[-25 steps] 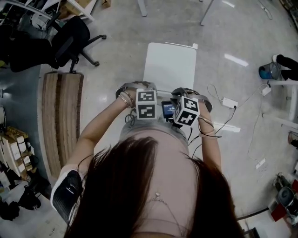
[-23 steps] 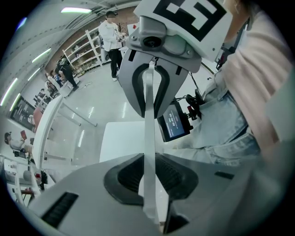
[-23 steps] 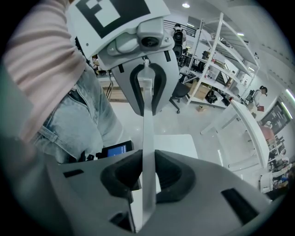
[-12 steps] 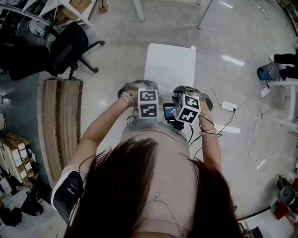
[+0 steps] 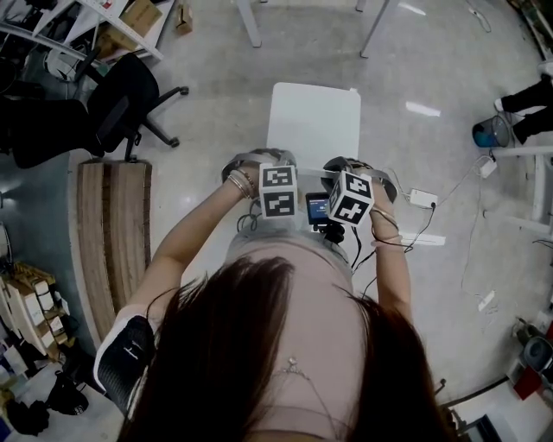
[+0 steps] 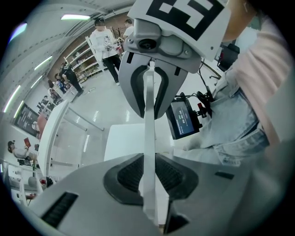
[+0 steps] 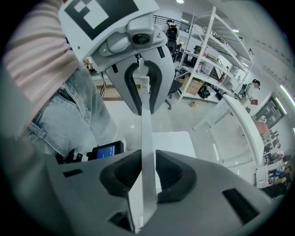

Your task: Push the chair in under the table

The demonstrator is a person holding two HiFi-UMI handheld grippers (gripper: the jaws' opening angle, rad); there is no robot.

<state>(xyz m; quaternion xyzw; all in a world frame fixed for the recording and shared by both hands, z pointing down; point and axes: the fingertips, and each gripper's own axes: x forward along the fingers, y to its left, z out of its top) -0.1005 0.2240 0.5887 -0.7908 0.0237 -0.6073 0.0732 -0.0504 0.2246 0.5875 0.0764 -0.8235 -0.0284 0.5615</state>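
Note:
A white chair stands in front of me, its seat (image 5: 315,121) pointing toward the white table's legs (image 5: 249,26) at the top of the head view. My left gripper (image 5: 278,192) and right gripper (image 5: 350,200) sit side by side on the top of its backrest. In the left gripper view the backrest's thin white edge (image 6: 148,120) runs between the pads of the left gripper (image 6: 147,173), which is shut on it. The right gripper (image 7: 146,177) clamps the same edge (image 7: 145,124). The tabletop (image 7: 244,124) shows to the right.
A black office chair (image 5: 130,95) stands at the left, with a wooden bench (image 5: 112,233) below it. A power strip with cables (image 5: 423,198) lies on the floor at the right. Shelving (image 7: 216,50) and people stand further off. A small screen (image 5: 316,207) hangs at my waist.
The chair and both grippers have moved forward, closer to the table legs. The office chair and bench have slid away toward the left. Both grips are unchanged.

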